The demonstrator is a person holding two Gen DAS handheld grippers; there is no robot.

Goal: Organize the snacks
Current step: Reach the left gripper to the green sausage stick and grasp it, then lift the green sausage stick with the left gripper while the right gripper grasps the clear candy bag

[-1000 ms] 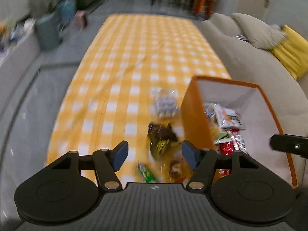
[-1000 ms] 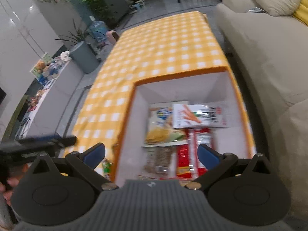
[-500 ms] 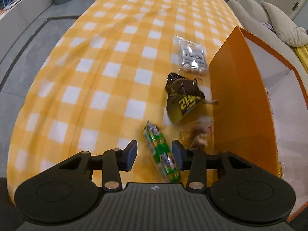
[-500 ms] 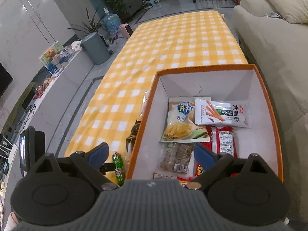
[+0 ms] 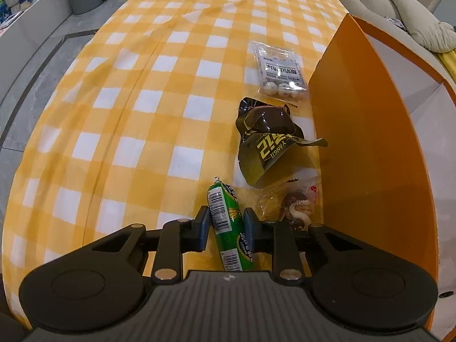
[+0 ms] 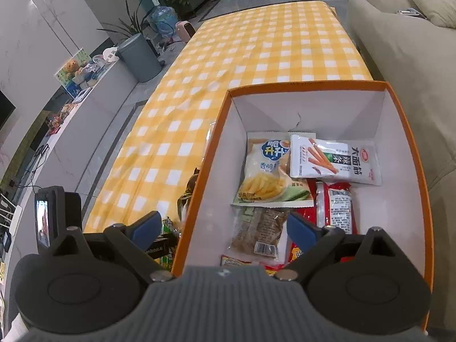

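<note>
The left gripper [image 5: 225, 229] clamps the green plastic-wrapped sausage stick [image 5: 228, 228] near the checked tablecloth's [image 5: 148, 85] near edge; lift straight, clearing the orange cardboard box's [image 5: 367, 154] wall, while the right gripper [image 6: 223, 226] hangs open, empty

Even indoor light, fairly bright, warm cast. Both views sharp, no motion blur. Strong fisheye bending at edges, corners vignetted black. Soft glare on wall panels [image 6: 37, 28]; shadows faint.
</note>
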